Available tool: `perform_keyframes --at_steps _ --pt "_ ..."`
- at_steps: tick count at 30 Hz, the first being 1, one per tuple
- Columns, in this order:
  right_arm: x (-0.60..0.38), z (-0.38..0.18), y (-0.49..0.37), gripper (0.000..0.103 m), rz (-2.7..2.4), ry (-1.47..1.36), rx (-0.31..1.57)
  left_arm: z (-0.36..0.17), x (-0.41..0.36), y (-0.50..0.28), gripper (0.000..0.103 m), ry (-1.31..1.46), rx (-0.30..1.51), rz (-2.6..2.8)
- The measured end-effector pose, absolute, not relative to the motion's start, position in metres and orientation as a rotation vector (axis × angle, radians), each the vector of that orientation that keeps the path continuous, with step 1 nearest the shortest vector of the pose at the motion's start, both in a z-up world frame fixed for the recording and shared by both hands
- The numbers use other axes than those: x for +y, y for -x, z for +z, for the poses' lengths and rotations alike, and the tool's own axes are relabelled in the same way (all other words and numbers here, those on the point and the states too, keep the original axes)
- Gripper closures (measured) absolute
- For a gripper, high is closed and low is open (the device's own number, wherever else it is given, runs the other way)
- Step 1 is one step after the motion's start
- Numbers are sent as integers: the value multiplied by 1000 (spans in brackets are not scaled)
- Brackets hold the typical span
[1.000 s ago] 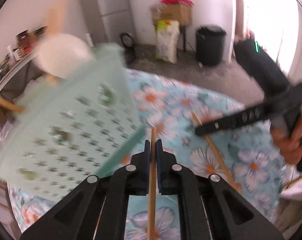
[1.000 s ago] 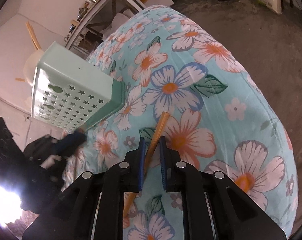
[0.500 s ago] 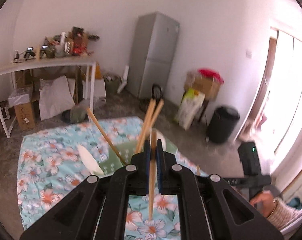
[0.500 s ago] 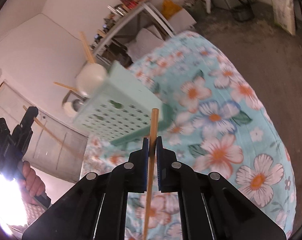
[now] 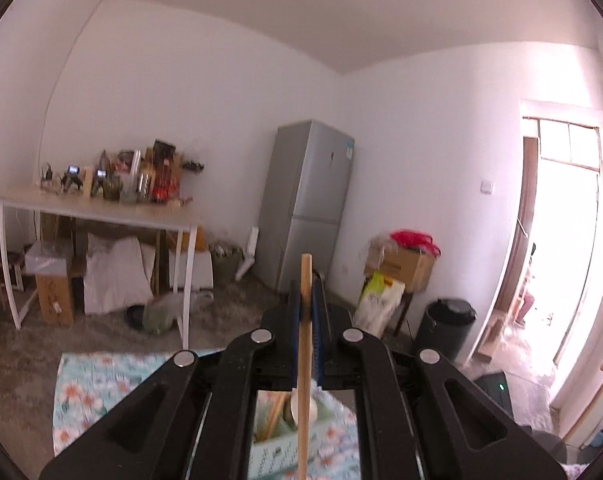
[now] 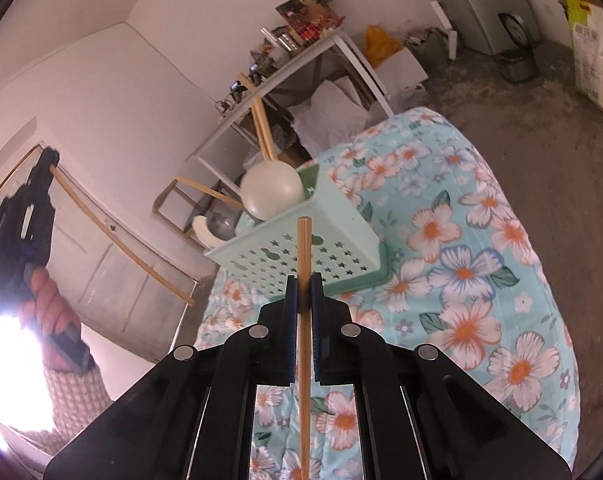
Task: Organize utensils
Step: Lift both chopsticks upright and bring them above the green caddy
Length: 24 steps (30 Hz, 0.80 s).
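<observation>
Both grippers lifted off the cloth (image 6: 481, 240): left gripper (image 5: 306, 308) and right gripper (image 6: 303, 292) each clamp one chopstick (image 6: 303, 264). Next, probably drop into basket (image 6: 313, 240).

Right gripper (image 6: 303, 288) clamped on chopstick (image 6: 303, 264), stick upright between pads. Mint basket (image 6: 301, 248) on floral cloth (image 6: 481, 280), pale ladle (image 6: 271, 189) and chopsticks sticking out. Far left, left gripper (image 6: 29, 200) gripping another chopstick (image 6: 117, 240), hand (image 6: 47, 300) below
</observation>
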State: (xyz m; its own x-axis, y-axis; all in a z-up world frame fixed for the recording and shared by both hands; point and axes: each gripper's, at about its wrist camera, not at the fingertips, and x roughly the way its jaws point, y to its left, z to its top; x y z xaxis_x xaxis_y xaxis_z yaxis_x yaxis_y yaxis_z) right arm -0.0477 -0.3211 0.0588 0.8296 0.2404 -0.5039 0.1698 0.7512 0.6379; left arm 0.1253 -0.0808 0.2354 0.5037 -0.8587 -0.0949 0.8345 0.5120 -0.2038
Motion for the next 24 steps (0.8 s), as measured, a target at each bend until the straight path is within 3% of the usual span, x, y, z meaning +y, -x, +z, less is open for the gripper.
perform_keyframes --at_steps 7,24 --pt "-325 69 52 98 49 -723 574 235 -99 -147 98 137 131 -951" --pt "-334 61 52 98 39 -748 593 174 -139 -188 98 64 255 -863"
